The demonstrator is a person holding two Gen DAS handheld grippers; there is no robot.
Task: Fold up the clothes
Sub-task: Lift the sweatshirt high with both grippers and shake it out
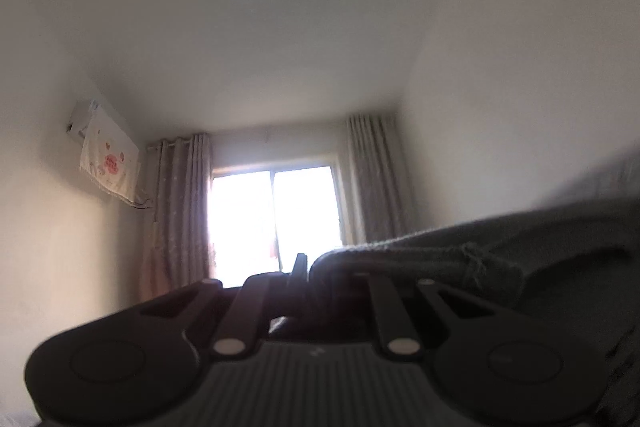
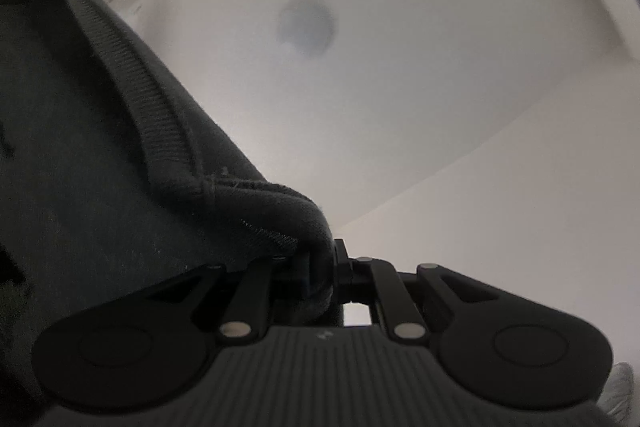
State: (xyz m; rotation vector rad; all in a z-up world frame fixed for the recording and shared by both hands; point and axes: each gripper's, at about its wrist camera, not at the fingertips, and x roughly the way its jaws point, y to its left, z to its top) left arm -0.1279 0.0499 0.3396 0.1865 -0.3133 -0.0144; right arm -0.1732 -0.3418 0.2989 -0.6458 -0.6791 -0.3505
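Both cameras point up toward the ceiling. A dark grey garment [image 1: 500, 247] stretches from my left gripper [image 1: 310, 273] off to the right, its stitched hem pinched between the fingers. In the right wrist view the same dark garment [image 2: 100, 167] fills the left half, with a ribbed band running down to my right gripper [image 2: 324, 267], which is shut on a thick rolled edge of the cloth. The garment hangs raised between the two grippers. The fingertips are mostly hidden by fabric.
A bright window [image 1: 276, 219] with grey curtains [image 1: 180, 207] faces the left gripper. An air conditioner with a cloth cover [image 1: 106, 155] hangs on the left wall. A round ceiling lamp [image 2: 306, 27] is overhead. White walls surround.
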